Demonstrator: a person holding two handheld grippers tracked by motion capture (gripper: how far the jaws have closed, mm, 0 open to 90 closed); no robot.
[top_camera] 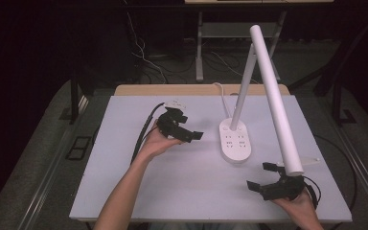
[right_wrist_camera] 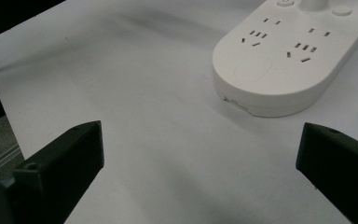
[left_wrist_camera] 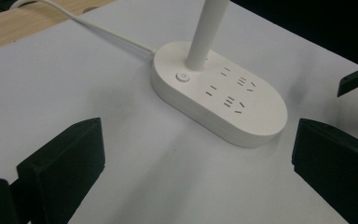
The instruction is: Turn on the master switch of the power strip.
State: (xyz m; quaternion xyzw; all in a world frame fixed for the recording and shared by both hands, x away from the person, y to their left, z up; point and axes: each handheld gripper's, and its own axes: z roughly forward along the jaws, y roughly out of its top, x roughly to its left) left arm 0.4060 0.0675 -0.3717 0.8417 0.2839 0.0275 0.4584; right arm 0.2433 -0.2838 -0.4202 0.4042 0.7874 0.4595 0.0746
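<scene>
Dark room, cables on the floor behind; a white table top [top_camera: 139, 191] with a wooden strip along its far edge. On it stands 1 white desk lamp: oval base [top_camera: 235, 139] with sockets on its top and a round button [left_wrist_camera: 182, 76] by the stem, its power cord [left_wrist_camera: 107, 35] running off toward the far edge. The lamp head [top_camera: 275, 100], a long white bar, slants down toward my right side.

Left gripper [top_camera: 184, 132]: jaws spread wide, nothing between them, held above the table just left of the base. In the left gripper view the base lies ahead and slightly right, its long axis running away from me on a diagonal, button end farther off.

Right gripper [top_camera: 263, 177]: jaws wide apart too, empty, near the front edge, under the low end of the lamp head. The base sits ahead of it, well apart.

Judgement: left is the nearer hand to the base and button; right is nearer the lamp head. Neither touches the lamp.
</scene>
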